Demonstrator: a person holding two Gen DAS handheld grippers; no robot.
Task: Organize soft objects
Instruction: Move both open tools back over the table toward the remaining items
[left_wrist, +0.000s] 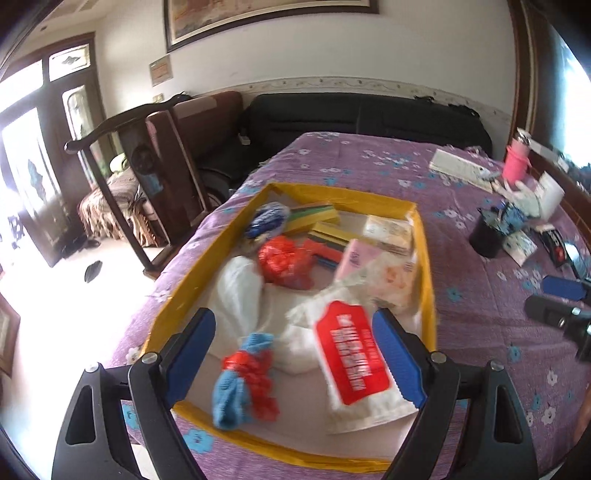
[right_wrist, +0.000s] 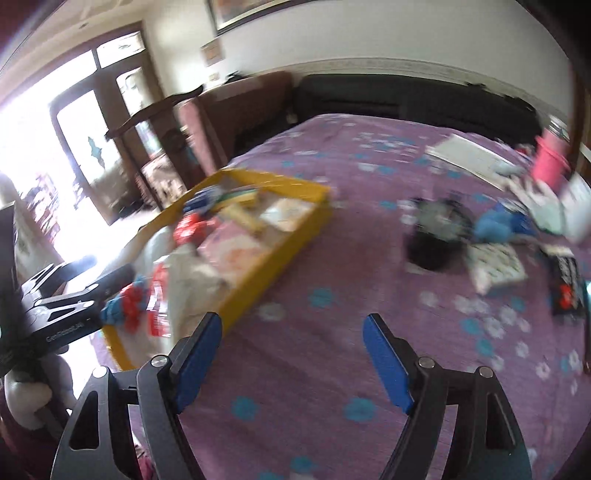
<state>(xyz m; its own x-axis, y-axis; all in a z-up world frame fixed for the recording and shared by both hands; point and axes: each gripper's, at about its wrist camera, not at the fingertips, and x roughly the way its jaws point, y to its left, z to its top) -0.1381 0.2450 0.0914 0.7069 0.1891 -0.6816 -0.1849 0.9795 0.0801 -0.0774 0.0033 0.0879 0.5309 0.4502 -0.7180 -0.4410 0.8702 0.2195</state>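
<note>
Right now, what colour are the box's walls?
Yellow box, clearest in the left wrist view.

both wrist views tilt down over the bed, sharing the yellow tray (left_wrist: 236, 225) (right_wrist: 295, 236).

Showing on the left gripper (left_wrist: 293, 354) two black, curved, strut-like arms with triangular cut-outs, each capped near the jaws by round silver screw heads. Wearing ribbed bright-blue pads (left_wrist: 397, 358) along the inner faces of the jaws. Repeating the same build on the right gripper (right_wrist: 291, 362): black frame, silver screws, blue pads (right_wrist: 386, 363). Displaying, at the left edge of the right wrist view, the left gripper's black body with small pale lettering, too blurred for reading. Wearing a white glove (right_wrist: 27, 397) at that near left corner.
</note>
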